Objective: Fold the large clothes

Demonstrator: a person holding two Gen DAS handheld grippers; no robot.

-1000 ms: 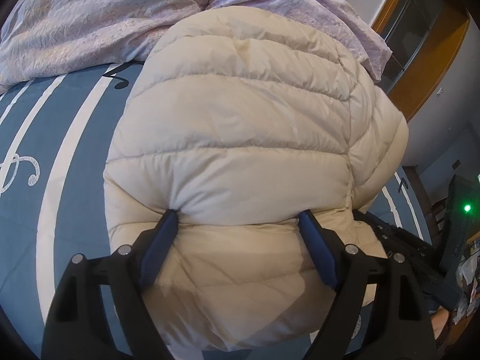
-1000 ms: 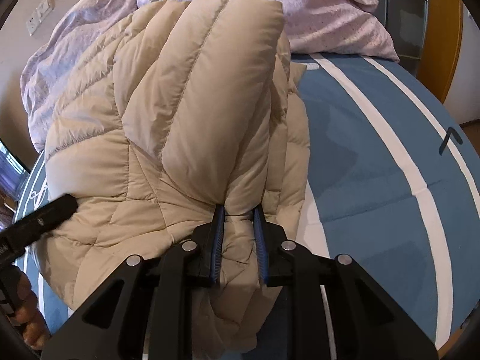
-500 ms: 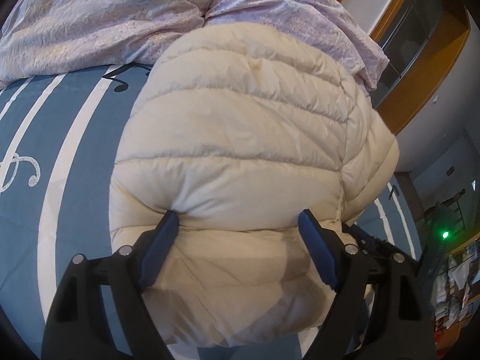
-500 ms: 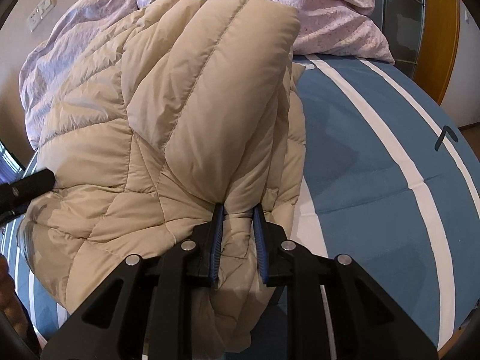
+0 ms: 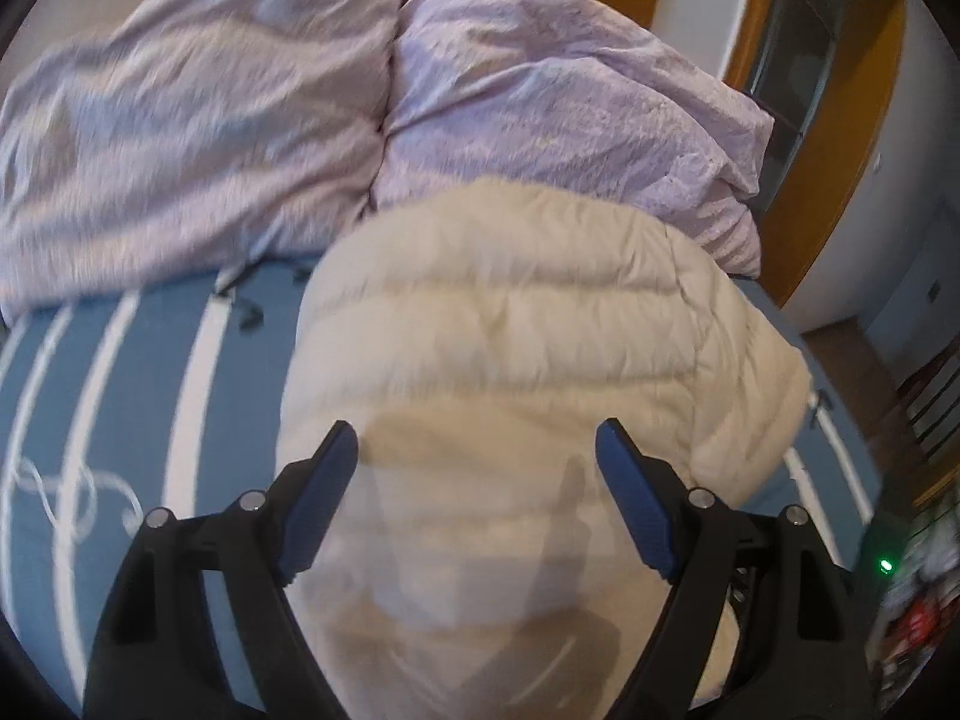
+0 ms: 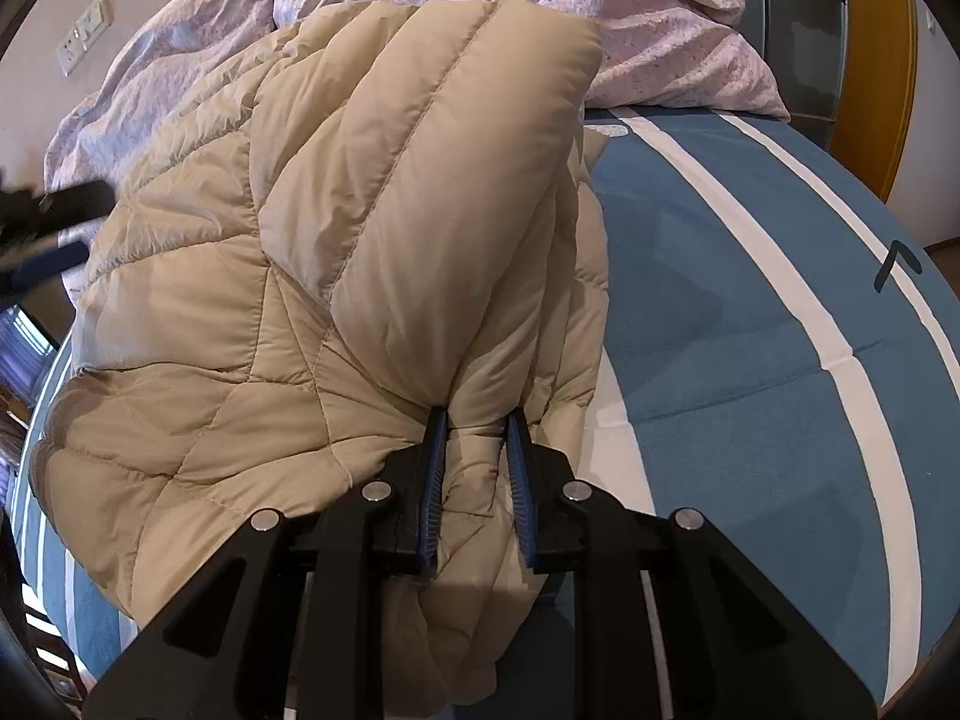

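A cream quilted puffer jacket (image 5: 528,348) lies folded on the blue striped bed (image 5: 150,372). My left gripper (image 5: 477,438) is open, its blue pads held apart above the jacket's near part, not pinching it. In the right wrist view the same jacket (image 6: 336,252) fills the left and middle. My right gripper (image 6: 477,420) is shut on a thick fold of the jacket's near edge, blue pads pressed into the fabric. The left gripper shows as a dark blur at the left edge (image 6: 54,222).
Crumpled lilac bedding (image 5: 240,108) is heaped at the head of the bed, touching the jacket's far end. Bare blue-and-white sheet (image 6: 768,312) lies right of the jacket. A wooden door frame (image 5: 840,168) and room clutter stand beyond the bed's right side.
My left gripper has lifted off the jacket and pulled back; its pads no longer press into the fabric. My right gripper keeps its hold and has barely moved.
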